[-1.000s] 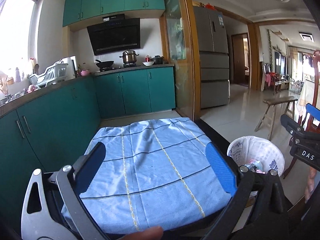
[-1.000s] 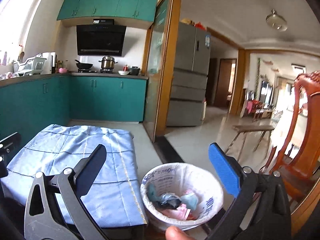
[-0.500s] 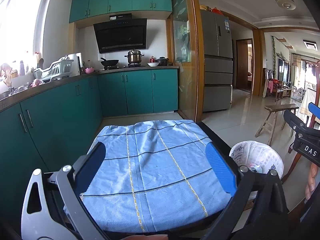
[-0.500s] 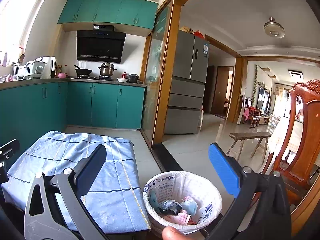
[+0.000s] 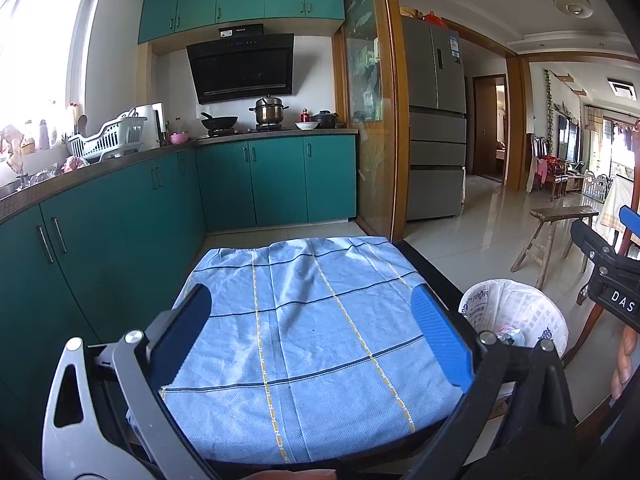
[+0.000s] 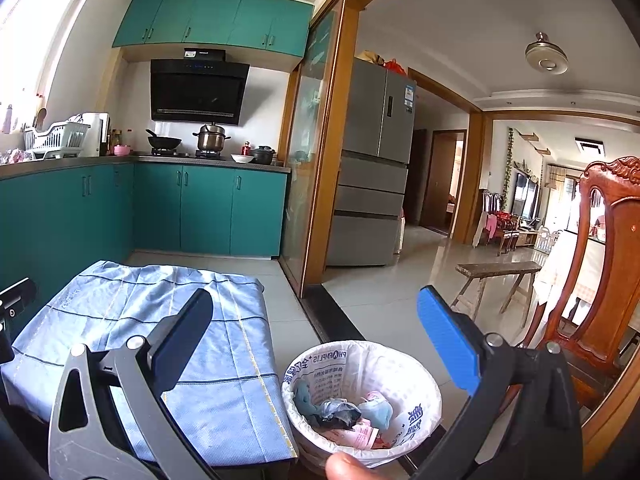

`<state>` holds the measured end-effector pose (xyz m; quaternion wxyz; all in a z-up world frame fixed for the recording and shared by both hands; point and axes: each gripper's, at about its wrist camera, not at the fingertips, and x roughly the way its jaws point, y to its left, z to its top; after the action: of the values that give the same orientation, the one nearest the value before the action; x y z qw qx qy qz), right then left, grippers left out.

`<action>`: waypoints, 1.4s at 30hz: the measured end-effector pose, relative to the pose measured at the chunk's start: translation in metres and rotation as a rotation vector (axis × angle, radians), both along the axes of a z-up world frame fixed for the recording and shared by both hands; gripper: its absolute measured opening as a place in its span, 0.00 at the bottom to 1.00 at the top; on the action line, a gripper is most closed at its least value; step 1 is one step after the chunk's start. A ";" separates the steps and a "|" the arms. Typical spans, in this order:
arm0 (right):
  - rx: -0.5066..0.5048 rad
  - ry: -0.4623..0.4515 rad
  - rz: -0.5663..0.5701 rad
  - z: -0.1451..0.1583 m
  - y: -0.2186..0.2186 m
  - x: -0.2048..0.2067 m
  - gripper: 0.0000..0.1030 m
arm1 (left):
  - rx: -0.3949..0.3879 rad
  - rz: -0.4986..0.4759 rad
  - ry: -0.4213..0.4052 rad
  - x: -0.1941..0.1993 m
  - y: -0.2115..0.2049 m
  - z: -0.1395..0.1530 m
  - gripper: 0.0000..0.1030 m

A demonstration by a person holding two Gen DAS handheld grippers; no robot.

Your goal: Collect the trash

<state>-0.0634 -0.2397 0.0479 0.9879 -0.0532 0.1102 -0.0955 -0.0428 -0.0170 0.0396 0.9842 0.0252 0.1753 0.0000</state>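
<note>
A white-lined waste basket stands on the floor right of the table; crumpled blue, dark and pink trash lies inside. It also shows in the left wrist view. My right gripper is open and empty, held above the basket and the table's right edge. My left gripper is open and empty above the blue checked cloth that covers the table. The right gripper's body shows at the right of the left wrist view.
Teal kitchen cabinets run along the left and back. A wooden chair stands right of the basket. A wooden bench sits on the tiled floor beyond. A fridge stands past the door frame.
Both grippers have tilted slightly upward, so the table and basket sit lower in view. Both stay open and empty.
</note>
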 end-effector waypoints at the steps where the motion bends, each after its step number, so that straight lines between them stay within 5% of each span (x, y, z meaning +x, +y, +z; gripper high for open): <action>1: 0.002 0.001 -0.002 0.000 0.000 0.000 0.97 | 0.000 0.000 -0.001 0.000 0.000 0.000 0.97; 42: 0.038 0.032 -0.022 -0.011 -0.010 0.006 0.97 | 0.037 0.004 0.022 0.001 -0.009 -0.004 0.97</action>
<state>-0.0575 -0.2497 0.0371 0.9857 -0.0348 0.1282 -0.1036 -0.0414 -0.0261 0.0351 0.9816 0.0431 0.1862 0.0049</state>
